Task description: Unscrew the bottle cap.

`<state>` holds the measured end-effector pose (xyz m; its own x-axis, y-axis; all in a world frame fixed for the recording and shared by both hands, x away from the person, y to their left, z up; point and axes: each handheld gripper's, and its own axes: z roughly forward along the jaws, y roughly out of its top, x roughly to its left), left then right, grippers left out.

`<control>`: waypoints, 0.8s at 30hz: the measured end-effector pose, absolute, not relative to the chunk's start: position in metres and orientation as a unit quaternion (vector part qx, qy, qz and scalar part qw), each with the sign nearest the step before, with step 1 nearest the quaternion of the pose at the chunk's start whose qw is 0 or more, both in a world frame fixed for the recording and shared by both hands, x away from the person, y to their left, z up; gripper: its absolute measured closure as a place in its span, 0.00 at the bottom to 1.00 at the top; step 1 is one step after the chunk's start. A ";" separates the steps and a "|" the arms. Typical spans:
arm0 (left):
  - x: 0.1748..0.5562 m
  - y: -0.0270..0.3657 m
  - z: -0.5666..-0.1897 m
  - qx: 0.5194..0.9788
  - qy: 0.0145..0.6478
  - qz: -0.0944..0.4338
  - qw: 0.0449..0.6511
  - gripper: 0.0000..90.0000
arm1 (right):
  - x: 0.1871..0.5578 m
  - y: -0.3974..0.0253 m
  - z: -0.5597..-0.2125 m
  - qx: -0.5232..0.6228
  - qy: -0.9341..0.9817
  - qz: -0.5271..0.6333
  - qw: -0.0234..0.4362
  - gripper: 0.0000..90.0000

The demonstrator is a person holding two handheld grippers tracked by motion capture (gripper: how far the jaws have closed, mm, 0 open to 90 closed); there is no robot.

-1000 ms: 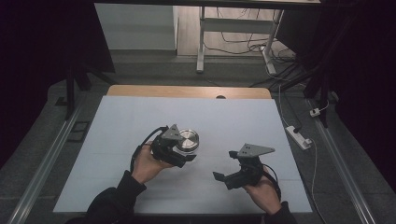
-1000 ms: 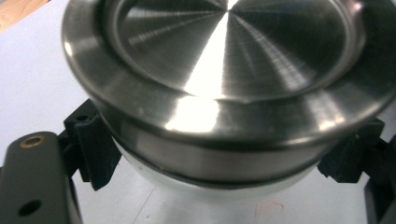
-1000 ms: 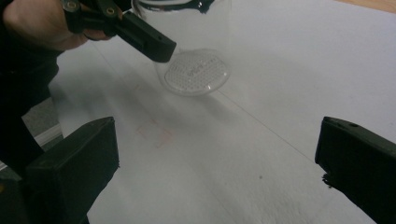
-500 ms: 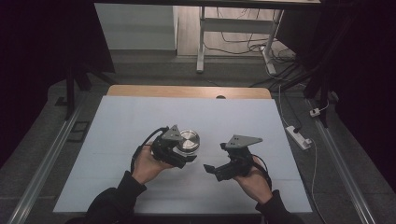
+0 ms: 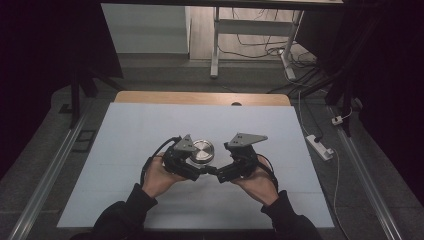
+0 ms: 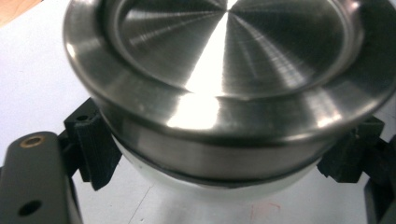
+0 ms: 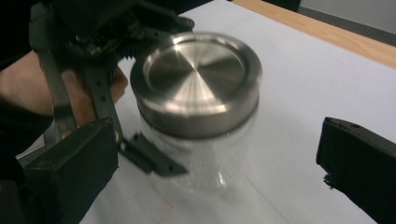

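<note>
My left claw (image 5: pixel 200 169) grips the jar (image 7: pixel 198 121) just under its steel lid (image 5: pixel 202 150). Right claw (image 5: pixel 216 172) gapes wide right beside jar, jaws not touching it.

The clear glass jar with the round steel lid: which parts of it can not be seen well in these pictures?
- Jar body: right gripper view, blurred; contents unreadable.
- Jar base: left gripper view, cut off below the steel lid.
- Jar in high view: too small; left gripper covers its side.

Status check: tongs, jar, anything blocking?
Left tongs shut on the jar just below its steel lid. Right tongs open, jar between their jaws, not gripping. Jar upright on the table. Nothing in the way.
</note>
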<state>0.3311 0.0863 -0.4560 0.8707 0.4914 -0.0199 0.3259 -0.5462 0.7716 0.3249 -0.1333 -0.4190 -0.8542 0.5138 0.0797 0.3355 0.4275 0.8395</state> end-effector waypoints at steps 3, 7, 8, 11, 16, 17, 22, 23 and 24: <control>0.331 0.086 -0.456 0.874 0.233 0.100 0.414 0.17 | 0.328 -0.124 -0.417 0.250 0.841 0.471 0.097 0.00; 0.330 0.085 -0.456 0.874 0.232 0.101 0.415 0.17 | 0.332 -0.114 -0.417 0.254 0.839 0.470 0.101 0.01; 0.330 0.085 -0.456 0.874 0.232 0.101 0.415 0.17 | 0.333 -0.111 -0.416 0.257 0.838 0.471 0.101 0.02; 0.329 0.084 -0.456 0.874 0.235 0.103 0.413 0.17 | 0.335 -0.106 -0.416 0.260 0.836 0.472 0.103 0.05; 0.328 0.082 -0.457 0.867 0.247 0.103 0.421 0.17 | 0.336 -0.098 -0.420 0.254 0.840 0.468 0.108 0.10; 0.329 0.083 -0.456 0.871 0.241 0.102 0.416 0.17 | 0.336 -0.098 -0.420 0.253 0.841 0.467 0.107 0.13; 0.330 0.085 -0.455 0.875 0.233 0.096 0.414 0.17 | 0.334 -0.095 -0.420 0.235 0.845 0.467 0.115 0.20; 0.331 0.086 -0.455 0.876 0.229 0.093 0.414 0.17 | 0.334 -0.095 -0.420 0.232 0.844 0.469 0.115 0.20; 0.331 0.086 -0.454 0.877 0.224 0.089 0.416 0.17 | 0.334 -0.096 -0.420 0.229 0.844 0.471 0.111 0.20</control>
